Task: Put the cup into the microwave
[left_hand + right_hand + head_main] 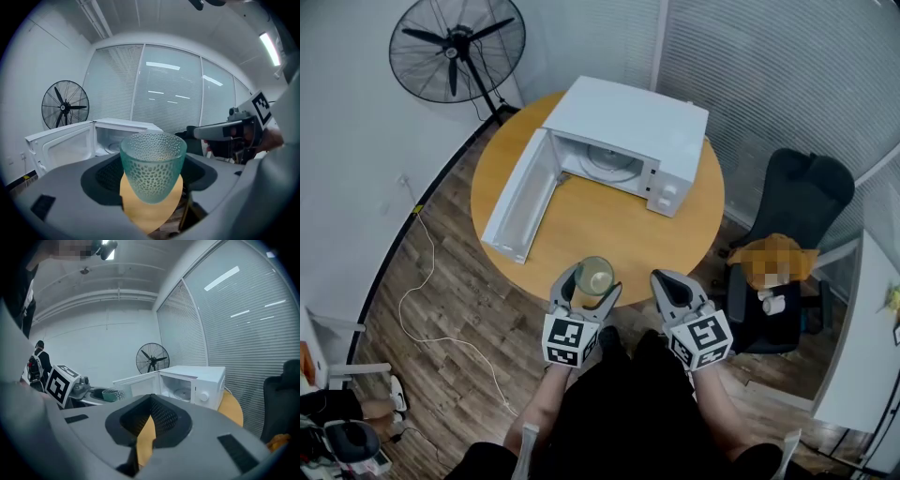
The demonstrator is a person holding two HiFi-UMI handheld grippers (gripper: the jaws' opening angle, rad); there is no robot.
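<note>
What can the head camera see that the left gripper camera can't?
Only the head view shows the white cable lying on the floor and the whole round table. Only the left gripper view shows the ceiling light and the bumpy pattern on the glass cup close up. Both show the glass cup in the left gripper, the open microwave and the fan.

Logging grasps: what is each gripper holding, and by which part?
The left gripper holds the glass cup by its opposite sides; the right gripper holds nothing, jaws together.
</note>
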